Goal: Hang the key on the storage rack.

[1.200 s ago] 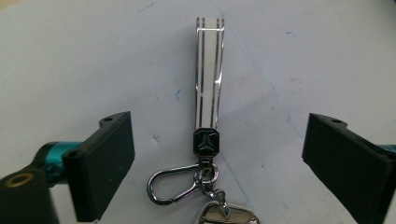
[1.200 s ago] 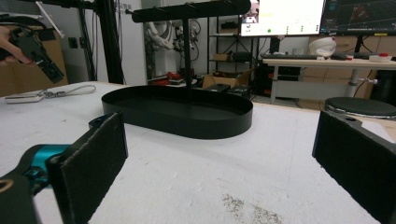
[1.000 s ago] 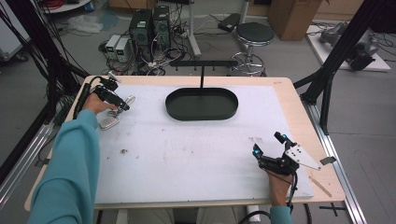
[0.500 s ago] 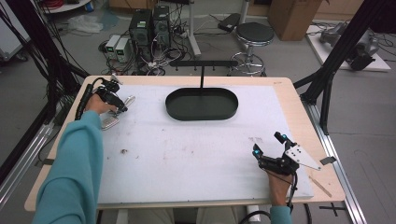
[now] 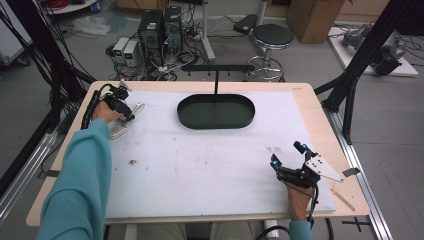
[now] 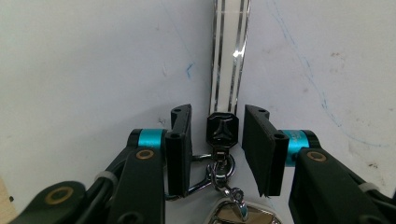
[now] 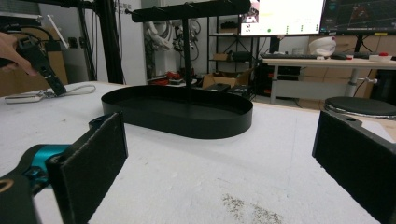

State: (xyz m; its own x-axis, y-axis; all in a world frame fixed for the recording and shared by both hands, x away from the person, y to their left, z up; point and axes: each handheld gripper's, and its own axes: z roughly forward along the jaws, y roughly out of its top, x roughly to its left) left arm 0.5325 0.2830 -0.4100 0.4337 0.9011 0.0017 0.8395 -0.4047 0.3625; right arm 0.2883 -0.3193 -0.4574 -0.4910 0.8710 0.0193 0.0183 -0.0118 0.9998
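A keychain lies at the table's far left: a white, chrome-edged strap [image 6: 229, 51] joined to a black clasp [image 6: 222, 130], a metal swivel clip [image 6: 218, 171] and a silver piece [image 5: 119, 131]. My left gripper [image 6: 218, 116] is open and low over it. Its jaws stand either side of the black clasp with a small gap on each side. From above, the left gripper [image 5: 120, 102] sits near the table's far-left corner. My right gripper [image 5: 286, 153] rests open near the front right, holding nothing, and points toward the black oval tray [image 7: 177, 116].
The black oval tray [image 5: 186, 116] stands at the back centre with a T-shaped black stand [image 5: 217, 68] rising from its far side. The white mat [image 5: 200, 165] covers the table. Small dark specks [image 5: 133, 162] lie front left. A stool [image 5: 271, 36] and computers [image 5: 160, 27] stand beyond the table.
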